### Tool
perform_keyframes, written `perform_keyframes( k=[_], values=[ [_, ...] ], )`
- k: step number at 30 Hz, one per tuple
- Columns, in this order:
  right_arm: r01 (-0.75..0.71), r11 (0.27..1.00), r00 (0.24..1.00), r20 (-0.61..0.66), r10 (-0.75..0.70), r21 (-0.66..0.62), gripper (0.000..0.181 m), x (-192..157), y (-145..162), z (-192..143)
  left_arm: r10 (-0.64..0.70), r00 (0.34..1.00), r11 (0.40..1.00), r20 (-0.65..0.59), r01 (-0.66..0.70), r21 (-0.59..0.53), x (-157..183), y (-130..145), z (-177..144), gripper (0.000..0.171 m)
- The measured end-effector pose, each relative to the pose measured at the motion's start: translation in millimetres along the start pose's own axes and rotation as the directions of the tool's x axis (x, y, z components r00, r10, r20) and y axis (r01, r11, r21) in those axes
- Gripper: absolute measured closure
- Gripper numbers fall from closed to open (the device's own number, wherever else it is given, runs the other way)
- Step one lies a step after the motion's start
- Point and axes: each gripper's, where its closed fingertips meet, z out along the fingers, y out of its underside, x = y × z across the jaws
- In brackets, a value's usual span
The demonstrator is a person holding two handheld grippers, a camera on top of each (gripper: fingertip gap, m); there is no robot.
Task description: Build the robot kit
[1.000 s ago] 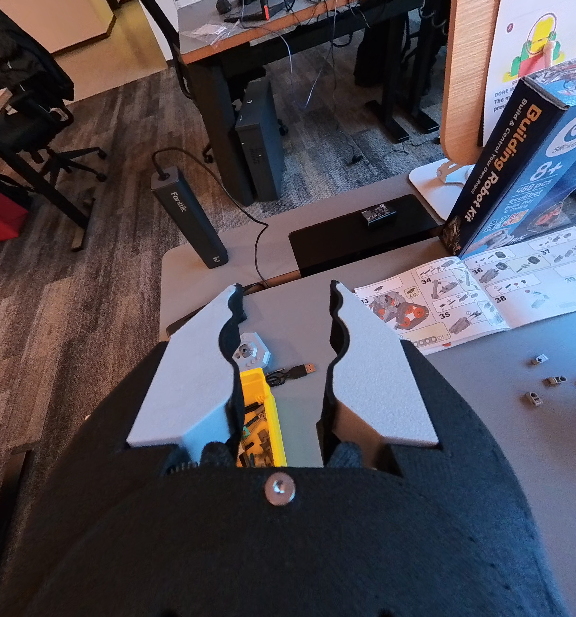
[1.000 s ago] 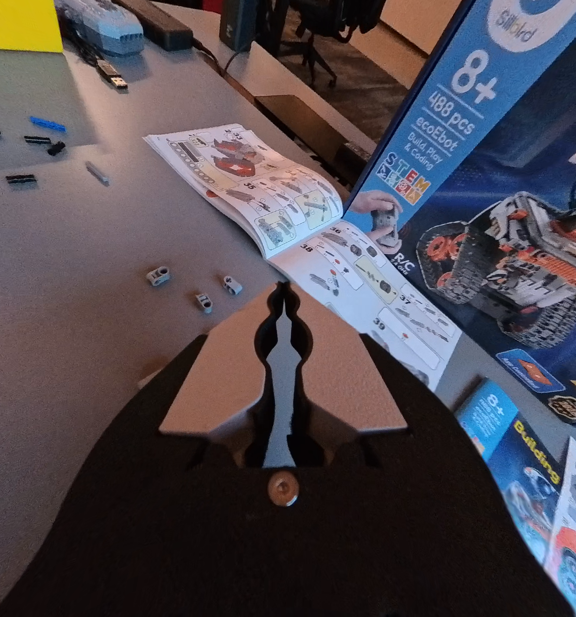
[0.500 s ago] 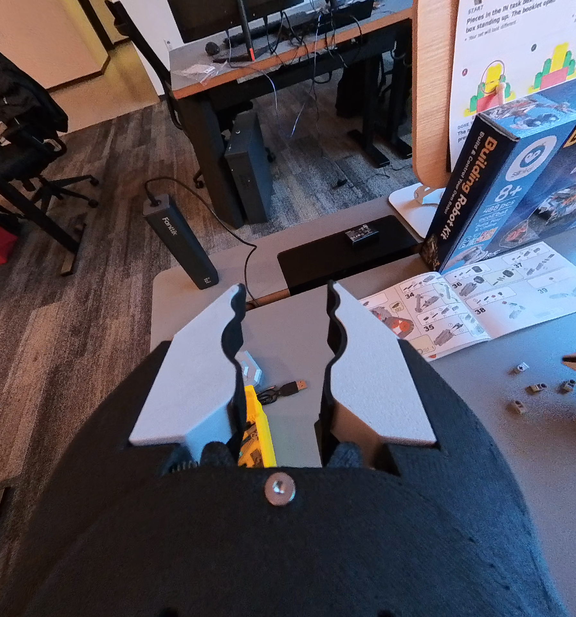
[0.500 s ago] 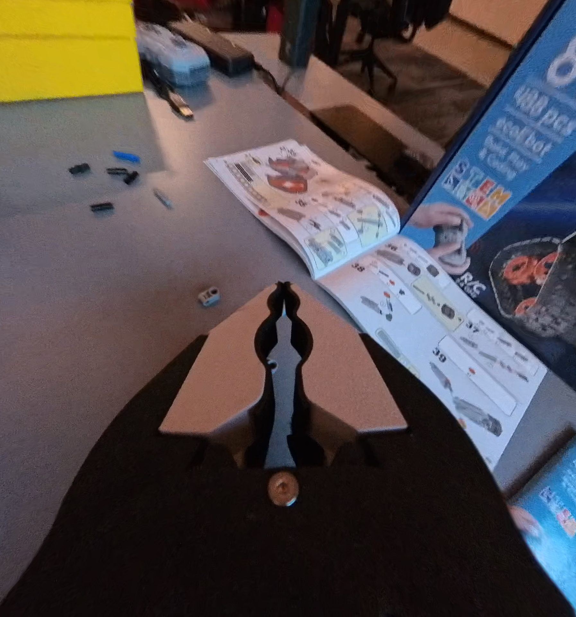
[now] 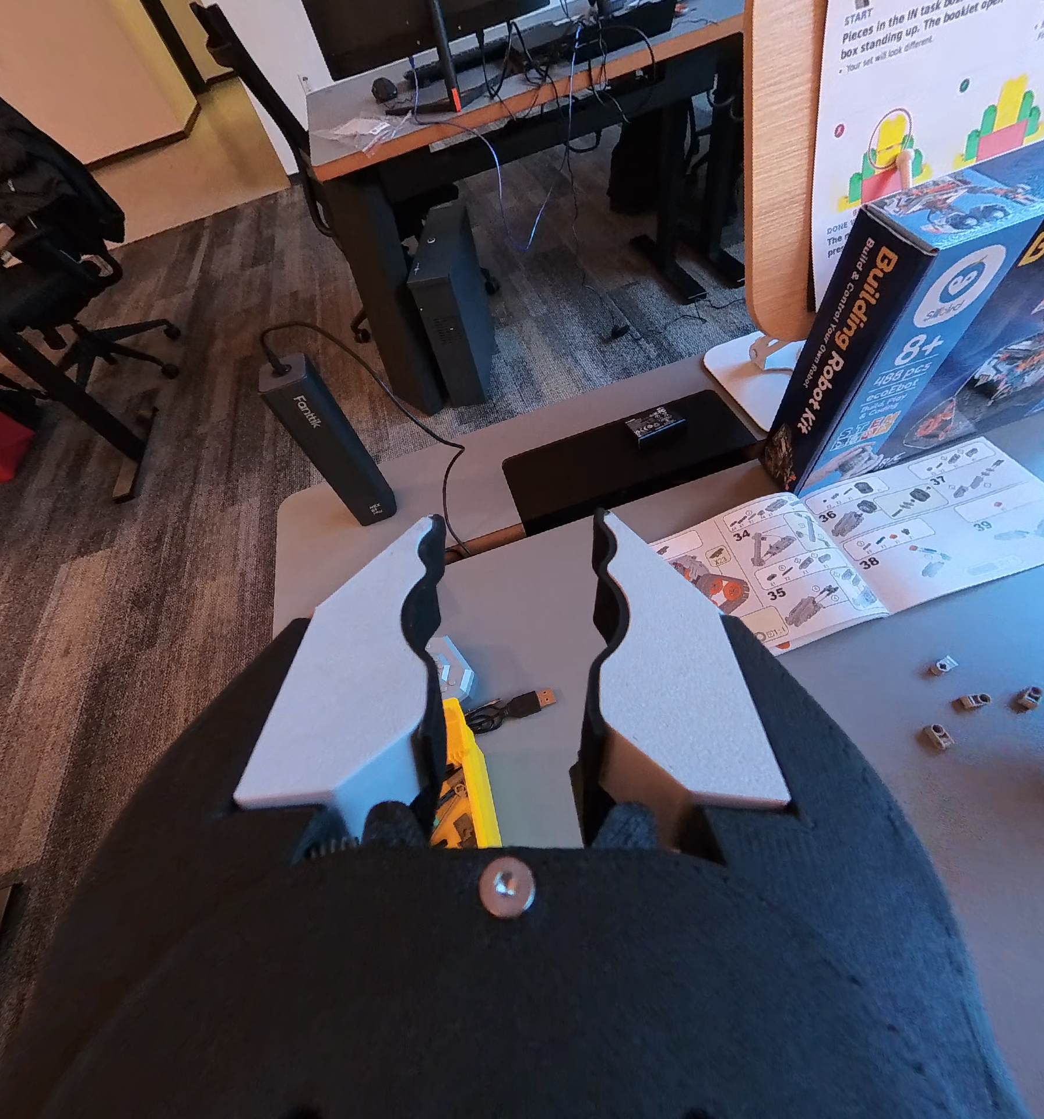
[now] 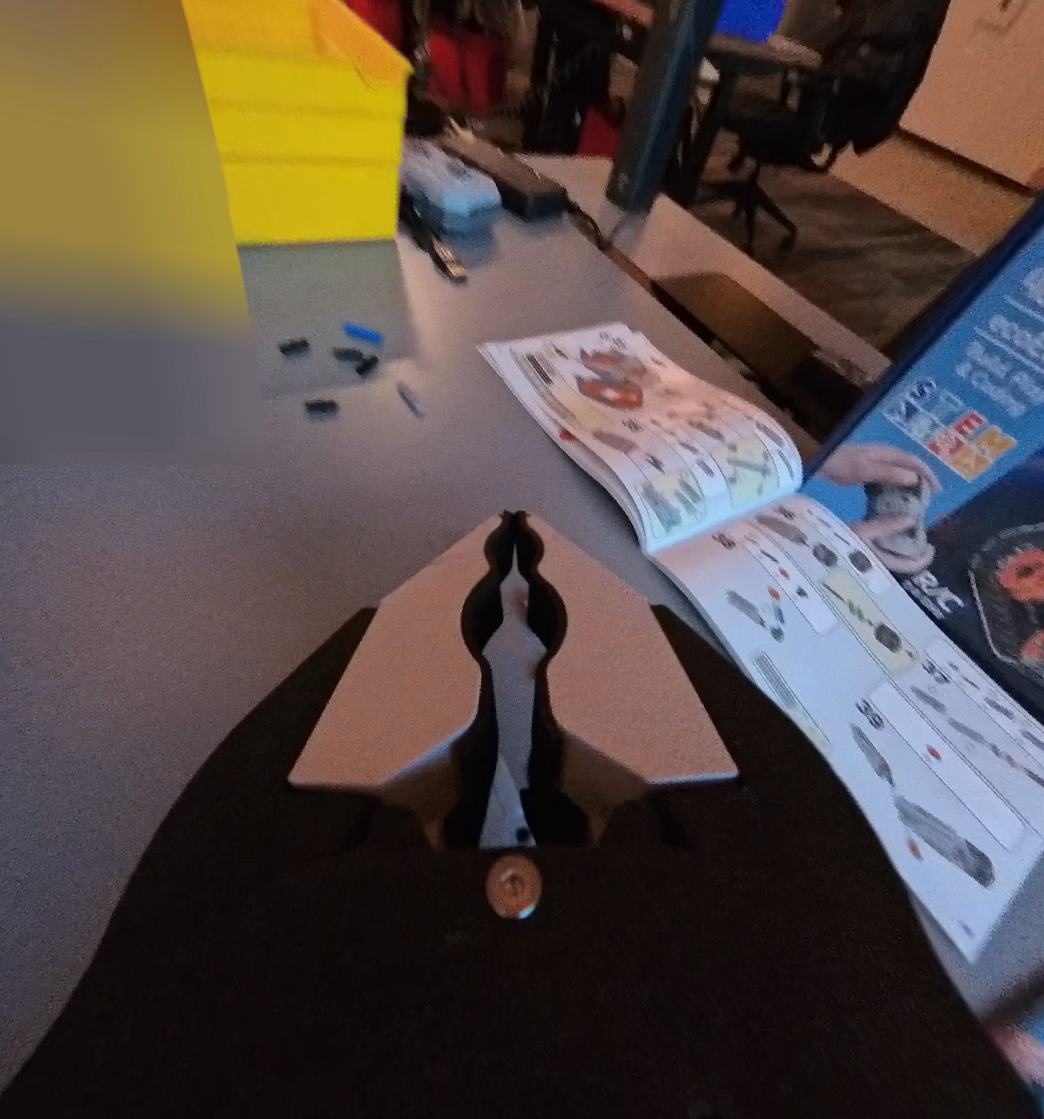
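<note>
1. Your left gripper (image 5: 516, 527) hung above the grey table (image 5: 531, 617), fingers spread wide with nothing between them.
2. Directly under it, a yellow bin (image 5: 468, 781) showed in the gap, partly hidden by the left finger (image 5: 350, 666); small parts lay inside, too cramped to identify.
3. Just past the bin sat a pale grey hexagonal block (image 5: 452, 669), and beside it a black cable with a USB plug (image 5: 531, 702) lay on the table.
4. Off to the right of that gripper, a few small grey connector pieces (image 5: 970, 702) lay scattered, apart from one another.
5. Your right gripper (image 6: 516, 514) was low over the table, fingers drawn together so the tips met. Whether anything was pinched there, you could not tell; the view was blurred.
6. Ahead and left of it, several small black pieces and one blue piece (image 6: 362, 332) lay loose near the wall of the yellow bin (image 6: 307, 151).
7. To its right, an open instruction booklet (image 6: 677, 436) lay flat, its far edge against a blue kit box (image 5: 907, 339) standing upright.
8. Farther off in the left wrist view: a dark slim bar-shaped device (image 5: 325, 442) with a cable, on a lower surface, and a black pad (image 5: 598, 472) carrying a small black block (image 5: 655, 427).
9. Beyond, a desk (image 5: 507, 121) with tangled cables and an office chair (image 5: 53, 290) on patterned carpet.
</note>
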Motion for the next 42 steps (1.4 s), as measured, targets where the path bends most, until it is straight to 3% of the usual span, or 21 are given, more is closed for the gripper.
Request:
perform_keyframes(
  k=[2,4,9,12,15,18,21,26,29,33,37,42],
  values=[
    [-0.044,0.999,0.995,0.096,0.041,0.029,0.181,-22.1,-7.8,8.3,0.000,1.000,1.000,0.006,0.000,-0.003,-0.8,0.4,0.2,0.124],
    [-0.049,0.991,0.984,0.163,0.069,-0.122,0.181,-38.6,18.7,21.3,0.003,1.000,1.000,0.007,-0.002,-0.008,-0.5,1.3,0.9,0.124],
    [0.146,0.982,0.989,0.046,-0.142,-0.116,0.181,-7.8,3.5,-9.4,0.010,1.000,1.000,0.003,-0.010,-0.008,1.6,0.7,0.5,0.124],
    [0.089,0.955,0.995,0.076,-0.070,-0.284,0.181,10.6,41.4,-37.7,0.005,1.000,1.000,0.003,-0.005,-0.011,0.9,1.5,0.8,0.124],
    [0.069,0.935,0.996,0.083,-0.042,-0.349,0.181,20.6,68.9,-51.8,0.006,1.000,1.000,0.003,-0.006,-0.016,1.2,2.1,1.1,0.124],
    [0.066,0.947,0.990,0.141,-0.022,-0.314,0.177,10.8,61.5,-56.1,0.014,1.000,1.000,0.000,-0.014,-0.018,3.2,2.1,1.5,0.124],
    [0.020,0.946,0.969,0.241,0.061,-0.323,0.154,-8.0,66.7,-56.9,0.014,1.000,1.000,0.001,-0.014,-0.025,3.4,3.1,3.4,0.124],
    [0.056,0.920,0.963,0.264,0.052,-0.388,0.148,-13.8,87.3,-50.0,0.029,1.000,0.998,-0.002,-0.029,-0.052,6.2,7.1,7.1,0.123],
    [0.028,0.914,0.960,0.264,0.088,-0.406,0.154,-12.6,89.3,-53.3,0.030,1.000,0.998,-0.001,-0.030,-0.052,6.6,7.1,6.7,0.123],
    [0.019,0.921,0.995,0.100,0.022,-0.389,0.156,26.4,82.3,-59.6,0.026,1.000,0.998,-0.001,-0.026,-0.050,5.9,7.0,6.2,0.123],
    [-0.202,0.948,0.978,-0.107,0.181,-0.244,0.156,70.6,64.3,-54.7,0.027,1.000,0.998,-0.002,-0.027,-0.050,7.4,6.4,7.0,0.123],
    [-0.249,0.886,0.968,-0.125,0.217,-0.391,0.155,70.9,100.2,-38.9,0.051,0.999,0.996,-0.008,-0.051,-0.067,13.4,8.0,10.3,0.123]
  ],
)
